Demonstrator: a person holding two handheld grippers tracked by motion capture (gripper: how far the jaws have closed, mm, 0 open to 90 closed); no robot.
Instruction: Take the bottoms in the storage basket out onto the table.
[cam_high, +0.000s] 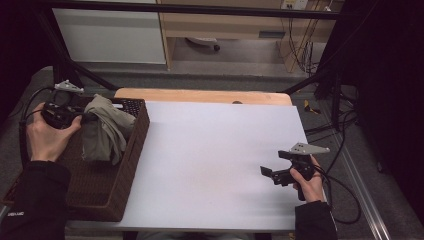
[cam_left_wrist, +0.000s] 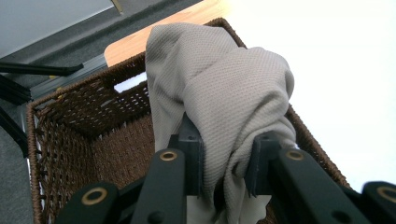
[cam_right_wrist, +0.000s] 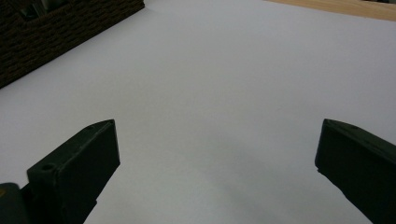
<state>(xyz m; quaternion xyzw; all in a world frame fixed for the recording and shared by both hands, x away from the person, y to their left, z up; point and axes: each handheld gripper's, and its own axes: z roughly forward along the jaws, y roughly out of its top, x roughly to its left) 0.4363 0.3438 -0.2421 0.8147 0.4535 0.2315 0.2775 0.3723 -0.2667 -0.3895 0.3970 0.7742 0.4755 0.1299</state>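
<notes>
Left gripper (cam_high: 82, 118), at left of the high view, is clamped on a beige cloth (cam_high: 105, 129), which hangs bunched over the wicker basket (cam_high: 107, 200), its lower part inside. Right gripper (cam_high: 270, 173), lower right, stands released above the bare white table (cam_high: 210, 150). Judgement: cloth grasped; transfer between basket and table not completed.

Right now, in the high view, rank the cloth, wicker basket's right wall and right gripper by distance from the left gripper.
1. Cloth: clamped in the left gripper.
2. Basket's right wall: just beyond the cloth.
3. Right gripper: across the white tabletop.
</notes>
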